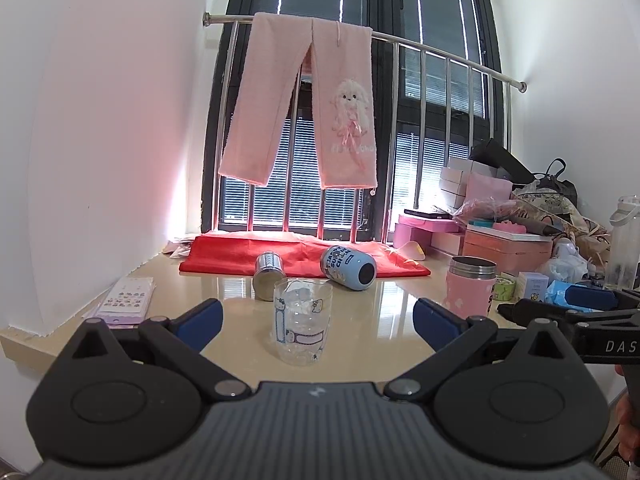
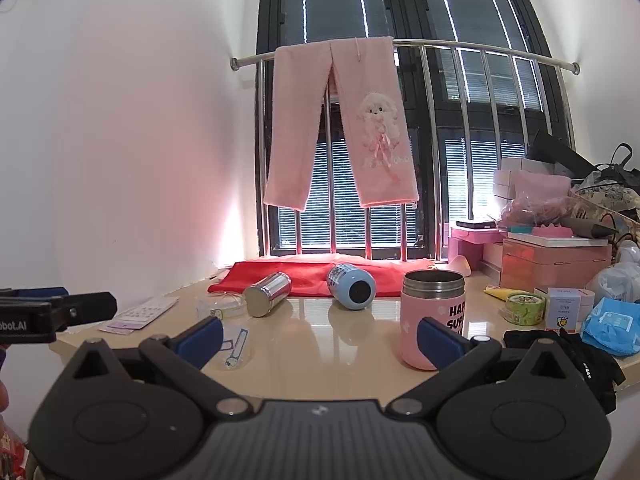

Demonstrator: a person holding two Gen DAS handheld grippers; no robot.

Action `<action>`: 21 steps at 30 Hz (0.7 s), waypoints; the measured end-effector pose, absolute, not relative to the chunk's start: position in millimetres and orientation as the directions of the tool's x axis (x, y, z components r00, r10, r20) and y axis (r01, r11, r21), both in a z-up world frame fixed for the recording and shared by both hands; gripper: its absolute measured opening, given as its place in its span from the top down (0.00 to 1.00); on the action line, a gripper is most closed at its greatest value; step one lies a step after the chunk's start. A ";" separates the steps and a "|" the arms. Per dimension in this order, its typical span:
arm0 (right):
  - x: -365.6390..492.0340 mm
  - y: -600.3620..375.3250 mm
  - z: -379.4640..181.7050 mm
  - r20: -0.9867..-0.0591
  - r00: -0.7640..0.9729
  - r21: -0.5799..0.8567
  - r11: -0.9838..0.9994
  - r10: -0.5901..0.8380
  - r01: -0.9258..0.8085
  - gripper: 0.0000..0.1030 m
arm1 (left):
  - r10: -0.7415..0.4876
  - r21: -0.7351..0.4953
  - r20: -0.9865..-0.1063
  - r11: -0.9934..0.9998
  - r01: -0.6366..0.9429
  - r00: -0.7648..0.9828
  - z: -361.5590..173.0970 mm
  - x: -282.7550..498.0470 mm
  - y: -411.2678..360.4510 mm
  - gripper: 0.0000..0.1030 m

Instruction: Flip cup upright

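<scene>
Cups [image 1: 347, 268] lie tipped on beige counter [image 1: 224, 332]; window [image 1: 360, 80] behind.

Both cameras sit low at the near edge of the counter [image 1: 224, 336], looking along their fingers toward the far window [image 2: 400, 12]. The left view stands close to the clear cup [image 1: 303, 326]; the right view stands further right, close to the pink mug [image 2: 432, 320]. Both share the steel cup [image 1: 269, 275], blue cup [image 2: 351, 286] and hanging pink trousers [image 1: 304, 100].
</scene>
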State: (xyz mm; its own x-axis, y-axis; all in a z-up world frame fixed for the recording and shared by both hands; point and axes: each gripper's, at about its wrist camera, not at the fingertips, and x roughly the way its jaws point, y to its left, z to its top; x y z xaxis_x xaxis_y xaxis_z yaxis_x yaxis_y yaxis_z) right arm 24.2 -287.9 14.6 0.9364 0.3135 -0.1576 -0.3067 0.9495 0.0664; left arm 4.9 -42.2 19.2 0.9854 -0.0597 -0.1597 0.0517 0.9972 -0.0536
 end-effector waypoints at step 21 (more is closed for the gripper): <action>24.2 -288.1 15.2 -0.153 0.938 0.068 0.951 0.310 -0.303 0.00 | -0.062 -0.052 -0.159 0.997 0.055 0.985 16.8 3.3 -43.3 0.00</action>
